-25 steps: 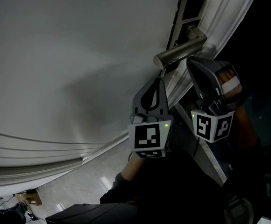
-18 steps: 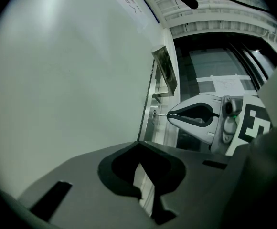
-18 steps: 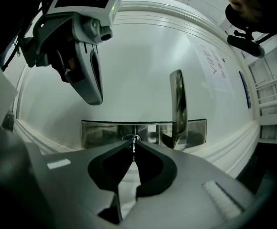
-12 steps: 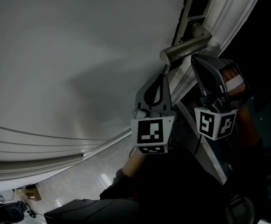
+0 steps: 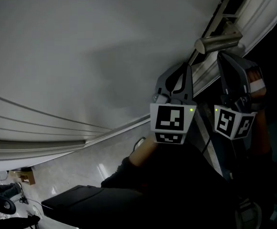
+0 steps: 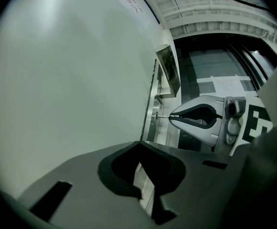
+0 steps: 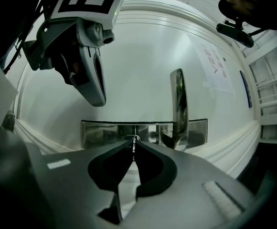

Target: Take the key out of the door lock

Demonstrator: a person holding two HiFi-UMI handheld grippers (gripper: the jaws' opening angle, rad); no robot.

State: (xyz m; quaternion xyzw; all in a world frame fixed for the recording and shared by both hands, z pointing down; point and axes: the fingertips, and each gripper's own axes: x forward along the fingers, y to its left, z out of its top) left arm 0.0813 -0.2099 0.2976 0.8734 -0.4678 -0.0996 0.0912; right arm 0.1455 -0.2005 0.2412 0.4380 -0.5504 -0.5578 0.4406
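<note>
Only the viewpoint shifts: right gripper (image 7: 133,143) stays pinched on key (image 6: 163,116), shaft still in lock (image 7: 131,137); extraction pending. Left gripper (image 6: 141,142) closed, empty.

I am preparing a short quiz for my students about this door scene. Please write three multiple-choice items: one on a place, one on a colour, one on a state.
1. Where is the key?
A) on the floor
B) in the lock plate, between the tips of the right tool
C) on a table

2. What colour is the door handle?
A) silvery metal
B) red
C) blue

3. How is the left tool?
A) open around the handle
B) shut on the key
C) shut, with nothing between its tips

Answers:
1 B: the right gripper view shows the key standing in the plate with the tips shut on it.
2 A: the handle shines grey-silver in the head view and the right gripper view.
3 C: the left gripper view shows its tips together and holding nothing.
</note>
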